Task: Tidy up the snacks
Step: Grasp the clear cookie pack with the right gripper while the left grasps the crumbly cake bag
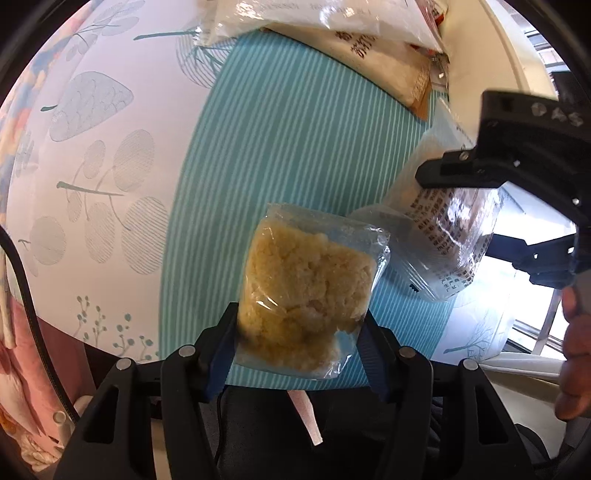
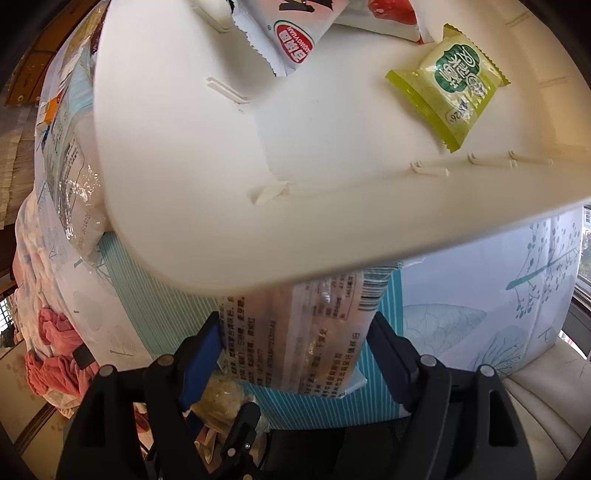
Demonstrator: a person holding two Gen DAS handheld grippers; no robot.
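A clear packet of yellow crumbly snack [image 1: 306, 291] sits between the blue pads of the left gripper [image 1: 299, 332], which press on its lower sides and hold it above a teal-striped cloth [image 1: 280, 147] that covers the table. Just to its right, a second clear packet with printed text [image 1: 439, 236] hangs from the right gripper [image 1: 476, 173], seen here from the side. In the right wrist view that same printed packet [image 2: 295, 332] lies between the fingers of the right gripper [image 2: 295, 350]; the left pad touches its edge, while on the right a narrow gap shows beside the pad, so I cannot tell whether the grip is firm. Its top is hidden behind the rim of a white divided tray [image 2: 221, 166], which holds a green wrapped sweet [image 2: 450, 85] and a white-and-red packet [image 2: 291, 33]. A large clear bag [image 2: 70, 155] rests against the tray's left side.
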